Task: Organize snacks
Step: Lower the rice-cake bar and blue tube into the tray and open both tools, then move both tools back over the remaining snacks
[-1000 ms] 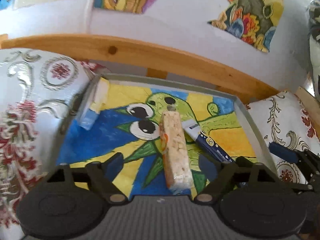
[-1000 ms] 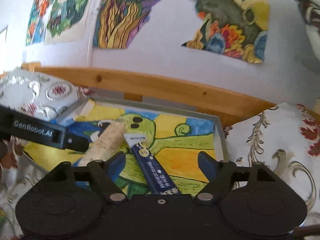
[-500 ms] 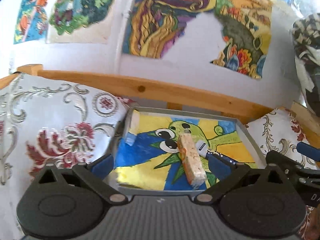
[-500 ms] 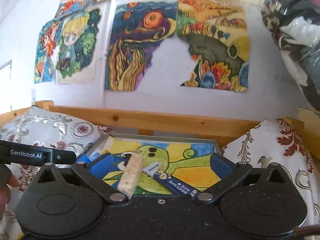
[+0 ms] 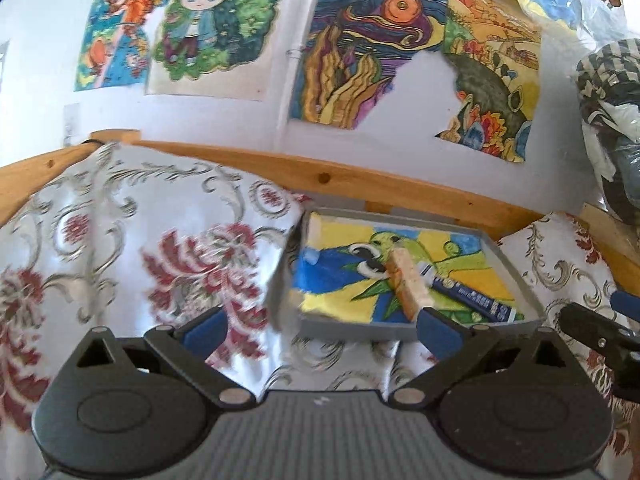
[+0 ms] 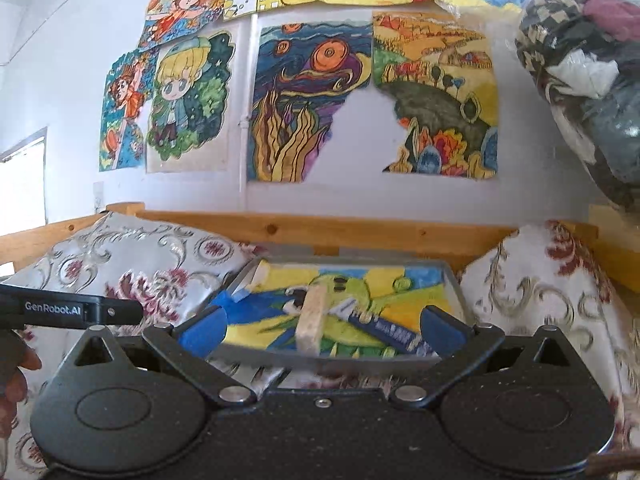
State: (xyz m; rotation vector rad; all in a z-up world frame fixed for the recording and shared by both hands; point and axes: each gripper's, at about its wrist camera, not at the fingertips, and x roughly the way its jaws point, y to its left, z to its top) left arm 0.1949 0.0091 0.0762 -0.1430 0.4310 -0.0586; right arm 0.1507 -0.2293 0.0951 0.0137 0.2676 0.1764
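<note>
A pale, crumbly snack bar (image 5: 410, 286) lies lengthwise near the middle of a shallow grey tray (image 5: 360, 326), touching a slim dark-blue packet (image 5: 472, 300) that slants toward the tray's right front corner. The tray floor carries a bright yellow, blue and green drawing. Glossy floral cushions (image 5: 132, 240) flank the tray, with a wooden rail (image 6: 360, 232) behind. Both the left gripper (image 5: 322, 326) and the right gripper (image 6: 322, 326) hold nothing, jaws spread wide. Compared with a second ago, both have pulled back, so the tray looks smaller and farther.

Home bedroom: wooden bed frame (image 6: 360, 232), floral cushions (image 5: 132, 248), children's drawings (image 6: 304, 104) on wall.
</note>
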